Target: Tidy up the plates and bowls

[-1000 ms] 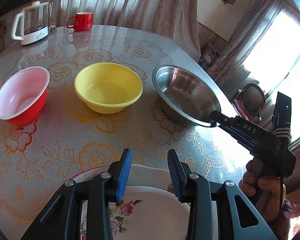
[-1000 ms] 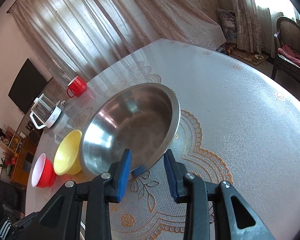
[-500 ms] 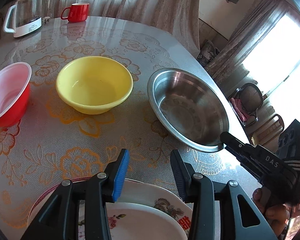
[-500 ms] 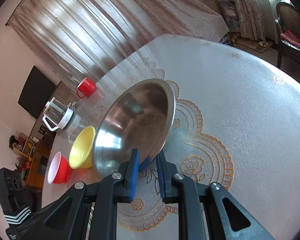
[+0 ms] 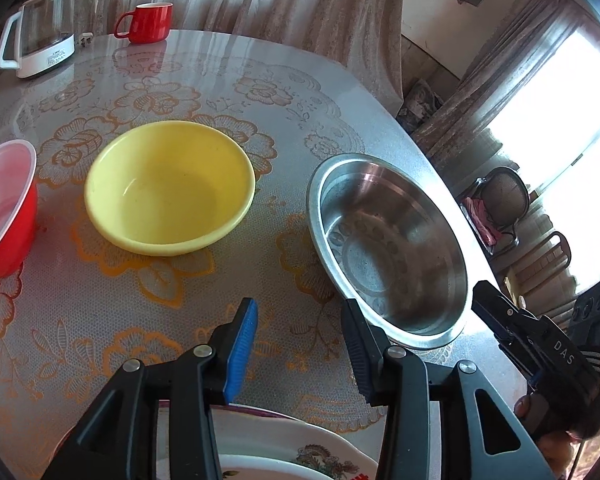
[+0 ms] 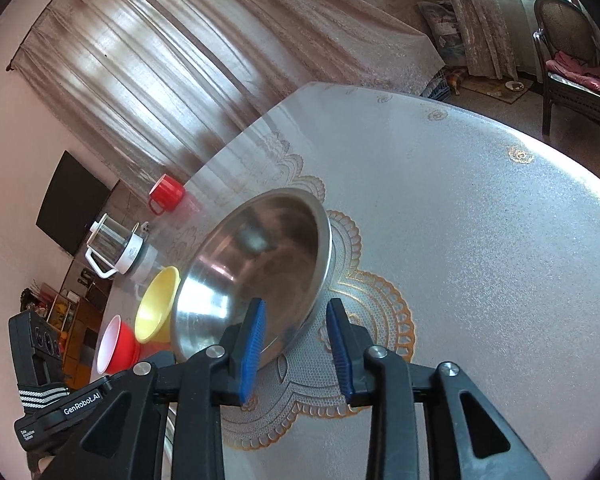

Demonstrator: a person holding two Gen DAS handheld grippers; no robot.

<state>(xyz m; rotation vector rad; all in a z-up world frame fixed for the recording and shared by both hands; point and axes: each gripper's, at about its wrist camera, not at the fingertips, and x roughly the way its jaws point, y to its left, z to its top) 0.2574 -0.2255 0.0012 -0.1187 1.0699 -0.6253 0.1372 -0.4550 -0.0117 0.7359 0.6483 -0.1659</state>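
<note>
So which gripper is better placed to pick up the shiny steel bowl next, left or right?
Right, probably. The right gripper is open, with the near rim of the shiny steel bowl between its fingers. The left gripper, also open, points at bare tablecloth beside that bowl.

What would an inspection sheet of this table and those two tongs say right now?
Surface: round table under a floral lace cover.
Job's things: red bowl, yellow bowl and steel bowl in a row, apart; floral plate at the near edge.
Clutter: red mug, glass kettle at the far side.
Grippers: left tongs open above the plate; right tongs open, at the steel bowl's near rim.
Cables: nothing seen.
Surroundings: curtains, chair, dark screen.
</note>
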